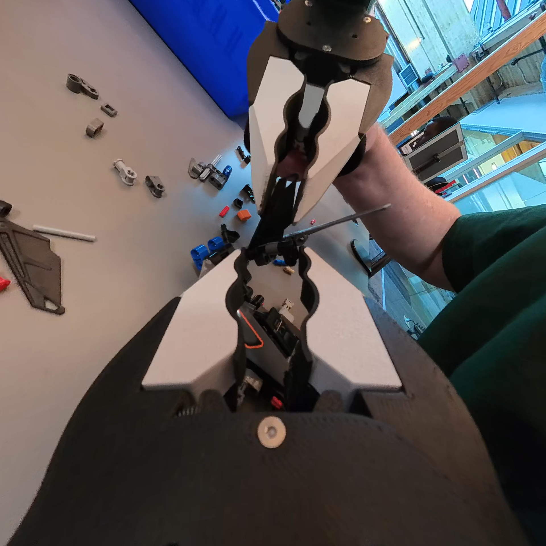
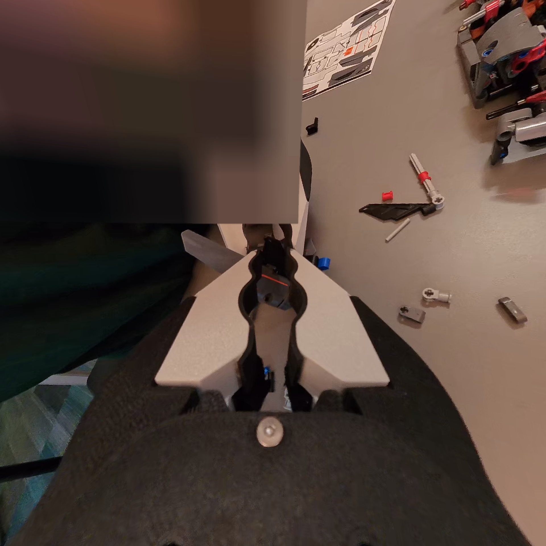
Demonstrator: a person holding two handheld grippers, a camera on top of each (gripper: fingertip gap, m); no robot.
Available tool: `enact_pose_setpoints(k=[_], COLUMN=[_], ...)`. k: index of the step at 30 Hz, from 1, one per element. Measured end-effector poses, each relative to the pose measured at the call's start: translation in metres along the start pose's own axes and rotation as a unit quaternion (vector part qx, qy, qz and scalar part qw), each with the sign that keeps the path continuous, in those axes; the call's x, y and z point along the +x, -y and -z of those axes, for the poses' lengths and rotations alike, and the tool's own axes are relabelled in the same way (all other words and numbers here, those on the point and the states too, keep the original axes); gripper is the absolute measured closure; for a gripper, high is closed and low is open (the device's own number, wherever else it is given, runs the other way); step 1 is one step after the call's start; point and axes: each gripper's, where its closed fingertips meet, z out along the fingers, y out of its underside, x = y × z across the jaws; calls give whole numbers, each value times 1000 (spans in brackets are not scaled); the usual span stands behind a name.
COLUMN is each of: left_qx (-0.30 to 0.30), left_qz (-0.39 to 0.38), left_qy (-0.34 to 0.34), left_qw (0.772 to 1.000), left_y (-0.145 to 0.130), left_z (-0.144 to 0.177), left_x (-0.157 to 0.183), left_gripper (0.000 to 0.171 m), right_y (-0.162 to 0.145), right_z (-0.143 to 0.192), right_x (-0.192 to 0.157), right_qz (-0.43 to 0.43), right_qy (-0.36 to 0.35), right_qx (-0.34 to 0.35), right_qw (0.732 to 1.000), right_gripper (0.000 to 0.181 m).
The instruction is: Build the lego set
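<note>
In the left wrist view my left gripper [image 1: 271, 255] is shut on a small black and grey lego sub-assembly [image 1: 276, 249], held above the grey table [image 1: 118, 325]. My right gripper [image 1: 277, 214] comes in from above, tip to tip with the left, shut on a long black piece [image 1: 276, 206] that meets the sub-assembly. A thin grey panel [image 1: 339, 221] sticks out sideways from the joint. In the right wrist view my right gripper [image 2: 273, 255] holds the black piece [image 2: 273, 251], with a dark grey part bearing a red line [image 2: 271, 289] between its fingers. The grey panel [image 2: 206, 251] juts left.
Loose grey connectors [image 1: 127, 175], a dark grey panel [image 1: 32, 266], a white axle [image 1: 63, 233], blue pins [image 1: 206, 251] and an orange piece [image 1: 243, 214] lie on the table. A blue box [image 1: 206, 44] stands behind. A sticker sheet [image 2: 345, 50], the part-built car [image 2: 508, 74] and a black panel with an axle [image 2: 396, 211] lie to the right. My left and right fingertips are right by each other.
</note>
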Motion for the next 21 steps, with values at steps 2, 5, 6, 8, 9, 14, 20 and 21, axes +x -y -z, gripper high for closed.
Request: enact_pose_setpoints(k=[2, 5, 6, 8, 9, 14, 20, 21], left_qx=[0, 6, 6, 6, 6, 5, 4, 4], left_qz=[5, 16, 17, 19, 19, 20, 22, 21], left_qy=[-3, -5, -4, -4, -2, -2, -2, -1], left_qw=[1000, 1000, 1000, 1000, 1000, 1000, 1000, 1000], left_y=[0, 2, 2, 2, 2, 2, 2, 2], left_z=[0, 0, 0, 0, 0, -1, -2, -2], left_x=[0, -1, -2, -2, -3, -3, -3, -3], left_gripper=[139, 139, 138, 138, 138, 138, 139, 139], right_y=[0, 1, 1, 1, 0, 1, 1, 1], right_z=[0, 1, 1, 1, 0, 1, 2, 2], right_x=[0, 3, 3, 3, 4, 4, 5, 5], right_qz=[-1, -5, -6, -7, -8, -7, -6, -7], right_qy=[0, -3, -4, -4, -4, -2, -5, -4], right_qx=[0, 5, 5, 7, 6, 7, 7, 8], right_qw=[1000, 1000, 1000, 1000, 1000, 1000, 1000, 1000], right_gripper=[169, 169, 169, 168, 168, 169, 168, 169])
